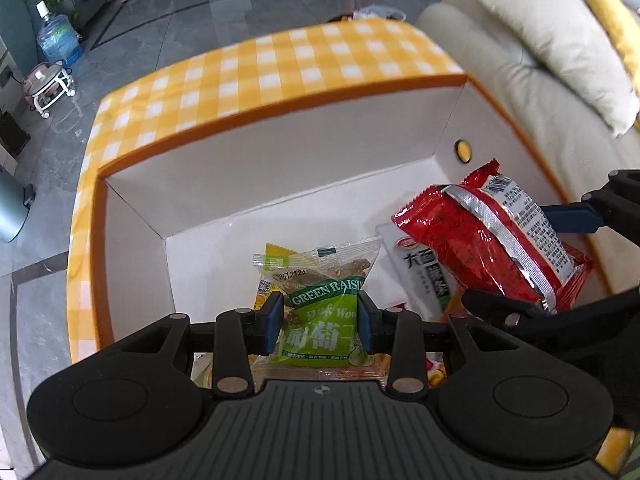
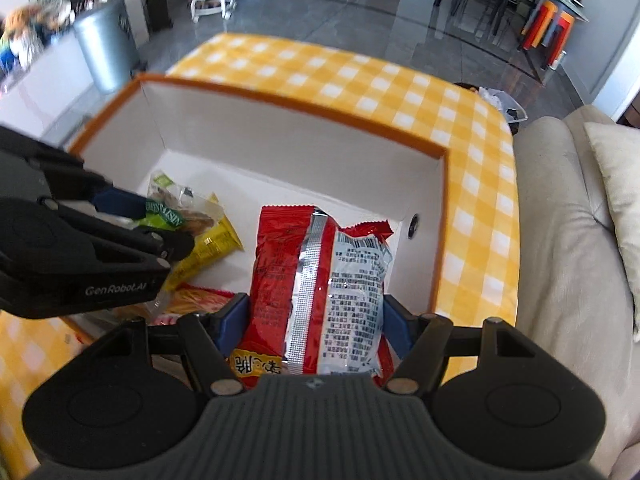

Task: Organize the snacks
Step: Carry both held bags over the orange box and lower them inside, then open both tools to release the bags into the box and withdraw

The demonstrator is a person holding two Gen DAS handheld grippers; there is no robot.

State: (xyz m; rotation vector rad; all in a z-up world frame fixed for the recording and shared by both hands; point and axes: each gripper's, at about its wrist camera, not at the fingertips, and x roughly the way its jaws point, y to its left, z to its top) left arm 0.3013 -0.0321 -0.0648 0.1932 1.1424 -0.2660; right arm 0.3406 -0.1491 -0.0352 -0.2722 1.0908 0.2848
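1. Left wrist view: left gripper (image 1: pixel 320 322) at bottom center, jaws clamped on the raisin pack (image 1: pixel 324 312), held over the open box (image 1: pixel 280 160).
2. Same view, right of frame: right gripper (image 1: pixel 560 256) grips the red bag (image 1: pixel 492 240) above the box floor. A white pack (image 1: pixel 420 276) lies under it.
3. Box sits on a yellow-checked desk (image 1: pixel 280 68); sofa (image 1: pixel 520 60) at upper right.
4. Right wrist view: right gripper (image 2: pixel 316 320), jaws clamped on the red bag (image 2: pixel 320 288) at center, over the box (image 2: pixel 300 136).
5. Same view, left of frame: left gripper (image 2: pixel 148 220) holds the raisin pack (image 2: pixel 176 216); a yellow pack (image 2: pixel 208 252) lies below it.
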